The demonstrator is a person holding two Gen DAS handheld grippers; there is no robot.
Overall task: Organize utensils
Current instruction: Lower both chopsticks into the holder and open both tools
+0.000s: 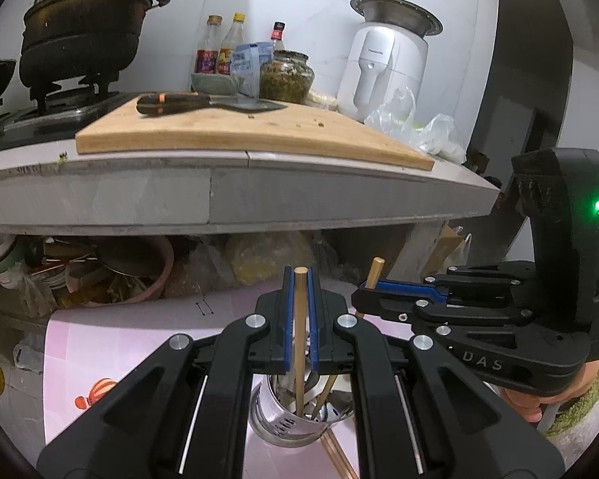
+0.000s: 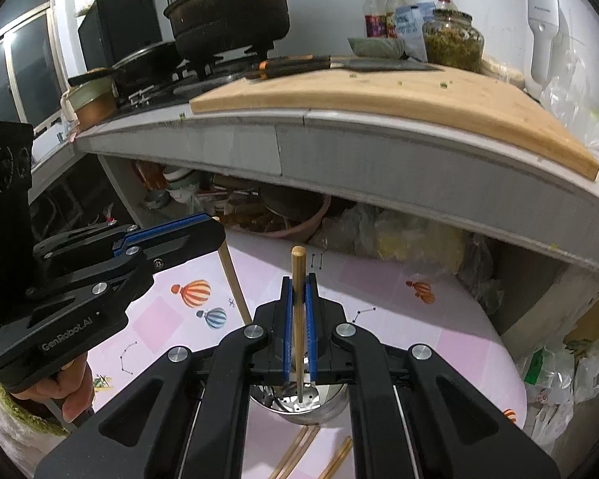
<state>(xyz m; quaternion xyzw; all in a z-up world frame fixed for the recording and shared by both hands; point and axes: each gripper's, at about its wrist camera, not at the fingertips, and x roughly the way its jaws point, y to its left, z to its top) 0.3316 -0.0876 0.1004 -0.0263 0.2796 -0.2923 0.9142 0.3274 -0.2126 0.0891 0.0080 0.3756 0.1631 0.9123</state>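
Above the holder, your left hand-held gripper and right hand-held gripper each pinch one chopstick upright, tips aimed inside for dropping.

On the counter: wooden cutting board overhanging the front edge, cleaver (orange-banded handle) across its back edge. Behind: glass jar, three sauce bottles. Left end: lidded black pot on gas stove. Right end: white Panasonic appliance, plastic bags.
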